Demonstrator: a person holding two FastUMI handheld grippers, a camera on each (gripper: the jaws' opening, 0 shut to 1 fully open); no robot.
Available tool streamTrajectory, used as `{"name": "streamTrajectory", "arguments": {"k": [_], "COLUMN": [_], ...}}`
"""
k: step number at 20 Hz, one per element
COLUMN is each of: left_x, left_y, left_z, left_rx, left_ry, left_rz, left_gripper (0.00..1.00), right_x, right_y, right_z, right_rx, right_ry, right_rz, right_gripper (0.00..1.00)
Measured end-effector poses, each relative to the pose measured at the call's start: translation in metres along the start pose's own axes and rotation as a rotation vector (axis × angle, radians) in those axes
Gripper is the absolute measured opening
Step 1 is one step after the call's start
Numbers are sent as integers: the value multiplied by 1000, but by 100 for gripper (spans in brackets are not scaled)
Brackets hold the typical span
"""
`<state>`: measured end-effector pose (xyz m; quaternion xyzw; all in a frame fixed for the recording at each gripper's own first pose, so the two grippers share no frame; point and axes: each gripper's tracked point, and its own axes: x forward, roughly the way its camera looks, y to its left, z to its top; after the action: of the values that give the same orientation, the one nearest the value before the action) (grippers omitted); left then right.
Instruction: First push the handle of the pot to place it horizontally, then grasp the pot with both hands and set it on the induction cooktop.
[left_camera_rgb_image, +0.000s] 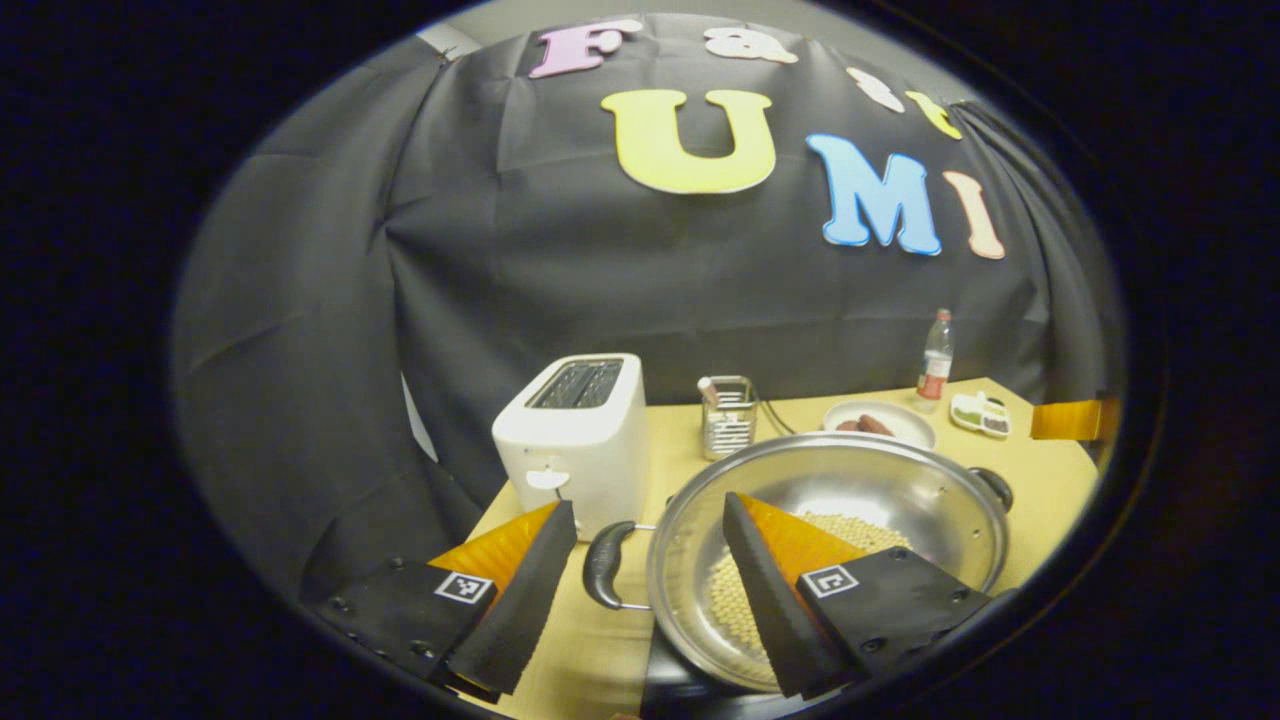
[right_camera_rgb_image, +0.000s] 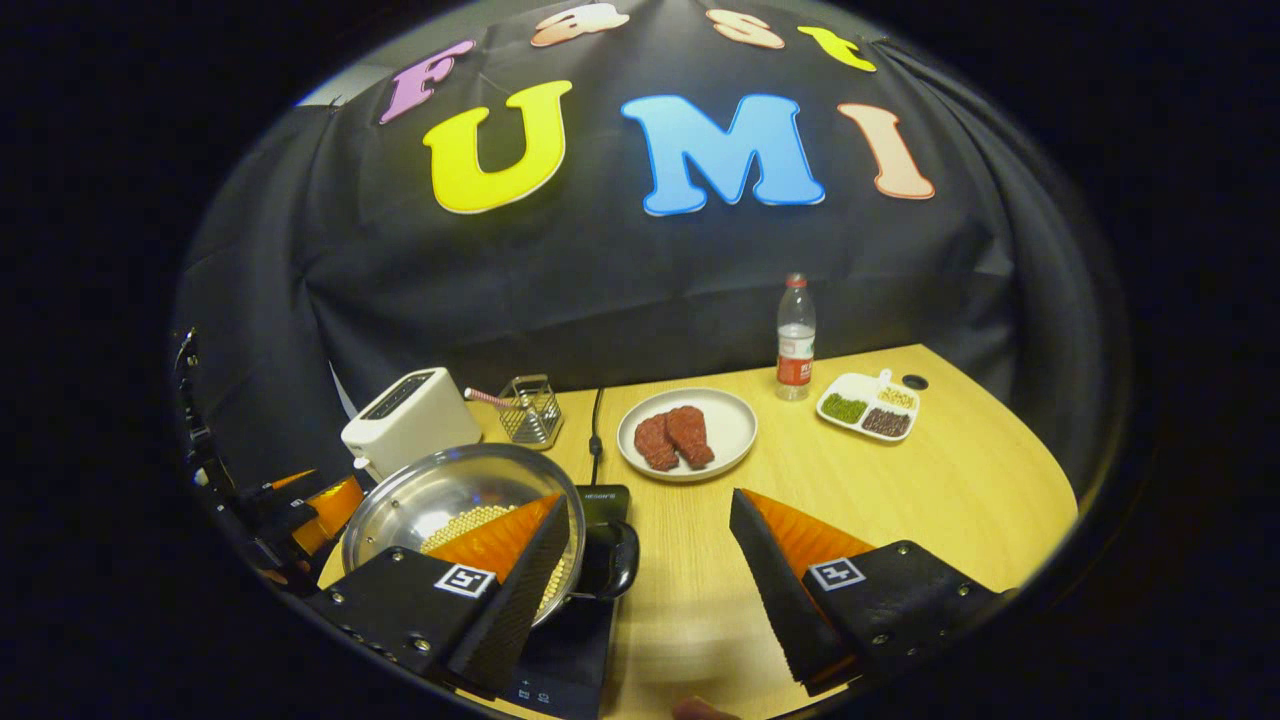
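In the left gripper view, the left gripper (left_camera_rgb_image: 640, 590) has its fingers spread wide apart, clamped on nothing. One finger lies outside the pot, the other reaches over the rim above the pot's bowl, and the near black handle (left_camera_rgb_image: 606, 565) of the pot shows in the gap between them; whether either finger touches the pot cannot be told. The steel pot (left_camera_rgb_image: 880, 490) holds a layer of pale beans (left_camera_rgb_image: 735, 600) and sits on the dark induction cooktop (left_camera_rgb_image: 665, 680), whose edge shows under it at the bench's (left_camera_rgb_image: 1040, 480) near side. Its far handle (left_camera_rgb_image: 993, 485) points the opposite way.

In the right gripper view, the right gripper (right_camera_rgb_image: 650, 570) is likewise open, its fingers well apart and empty. One finger overlaps the pot's (right_camera_rgb_image: 430, 490) rim, the other hangs over the bare bench (right_camera_rgb_image: 950, 480), and the pot's nearer handle (right_camera_rgb_image: 612, 560) lies between them above the induction cooktop (right_camera_rgb_image: 575, 640). The left gripper (right_camera_rgb_image: 310, 505) shows beyond the pot at its far side.

Behind the pot stand a white toaster (left_camera_rgb_image: 575, 430) and a wire utensil holder (left_camera_rgb_image: 727, 415). Farther off lie a white plate (right_camera_rgb_image: 730, 425) carrying two pieces of red meat (right_camera_rgb_image: 675, 437), a divided dish of condiments (right_camera_rgb_image: 868, 405), and a plastic bottle (right_camera_rgb_image: 796, 340) near the booth wall.
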<state>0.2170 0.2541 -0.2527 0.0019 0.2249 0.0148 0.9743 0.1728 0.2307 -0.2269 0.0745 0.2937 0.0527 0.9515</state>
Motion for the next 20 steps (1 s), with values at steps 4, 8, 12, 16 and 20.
{"name": "streamTrajectory", "arguments": {"k": [4, 8, 12, 16, 20], "left_x": [-38, -79, -125, -178, -234], "left_y": [-42, -83, -133, -182, -218], "left_z": [40, 72, 91, 100, 117], "left_rx": [-12, -7, -23, -42, -35], "left_ry": [-90, -154, -203, -225, -290], "left_rz": [-20, -17, -16, -19, -4], "left_gripper": [96, 96, 100, 100, 100], "right_x": [-37, -79, -120, -164, -215], "right_y": [-41, -79, -123, -166, -195], "right_z": [23, 32, 34, 35, 43], "right_rx": [-36, -35, -41, -37, -41], "right_ry": [-87, -138, -170, -207, -267], "right_rz": [-33, -19, -13, -2, 35], "right_gripper": [98, 98, 98, 98, 98]}}
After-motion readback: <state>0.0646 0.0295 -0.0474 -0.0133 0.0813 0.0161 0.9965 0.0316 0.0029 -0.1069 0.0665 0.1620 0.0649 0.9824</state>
